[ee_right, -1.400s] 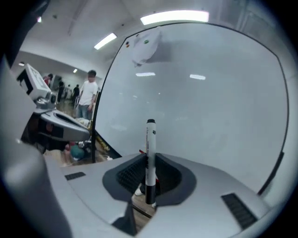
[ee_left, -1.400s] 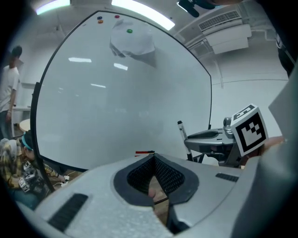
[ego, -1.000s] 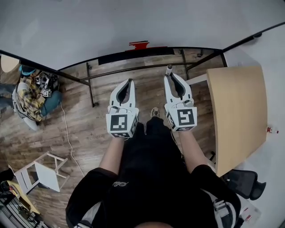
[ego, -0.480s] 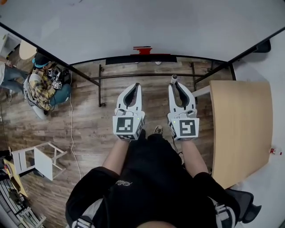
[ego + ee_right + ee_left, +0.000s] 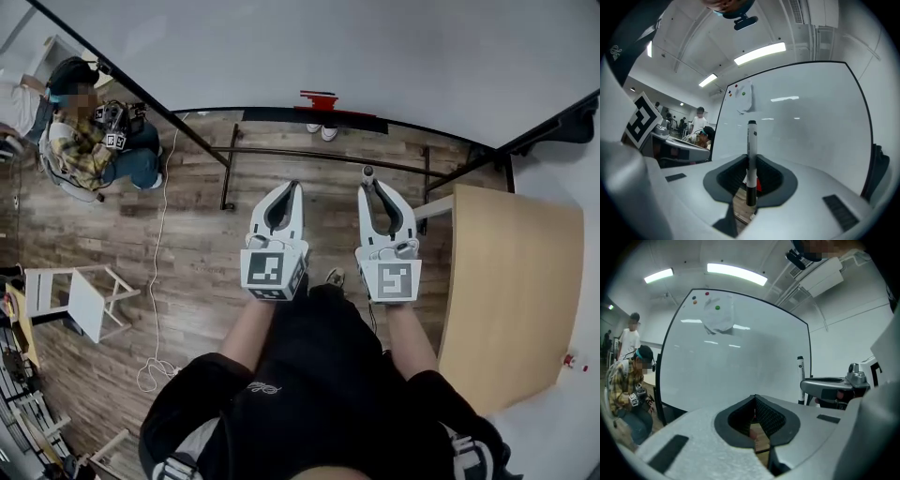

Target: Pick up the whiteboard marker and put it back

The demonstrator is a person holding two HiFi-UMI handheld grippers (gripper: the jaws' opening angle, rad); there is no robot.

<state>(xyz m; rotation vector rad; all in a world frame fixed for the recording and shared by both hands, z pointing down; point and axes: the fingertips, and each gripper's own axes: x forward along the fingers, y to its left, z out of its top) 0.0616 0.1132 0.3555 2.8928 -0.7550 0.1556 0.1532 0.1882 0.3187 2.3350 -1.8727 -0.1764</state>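
The whiteboard marker (image 5: pixel 751 159), white with a black cap and base, stands upright between the jaws of my right gripper (image 5: pixel 751 158), which is shut on it. In the head view its tip (image 5: pixel 367 172) pokes out above the right gripper (image 5: pixel 369 185). My left gripper (image 5: pixel 294 187) is beside it, shut with nothing in it (image 5: pixel 755 397). From the left gripper view the marker (image 5: pixel 800 376) shows at the right. Both grippers point at the large whiteboard (image 5: pixel 375 47), whose dark tray (image 5: pixel 281 114) holds a red object (image 5: pixel 319 97).
A light wooden table (image 5: pixel 511 291) stands at the right. The whiteboard's black frame bars (image 5: pixel 319 155) cross the wood floor ahead. A seated person (image 5: pixel 89 141) is at the far left, with a white chair (image 5: pixel 80 300) and a floor cable (image 5: pixel 157 281).
Both grippers have moved forward toward the whiteboard and risen a little, side by side. The marker stays in the right gripper. The table now shows lower right.
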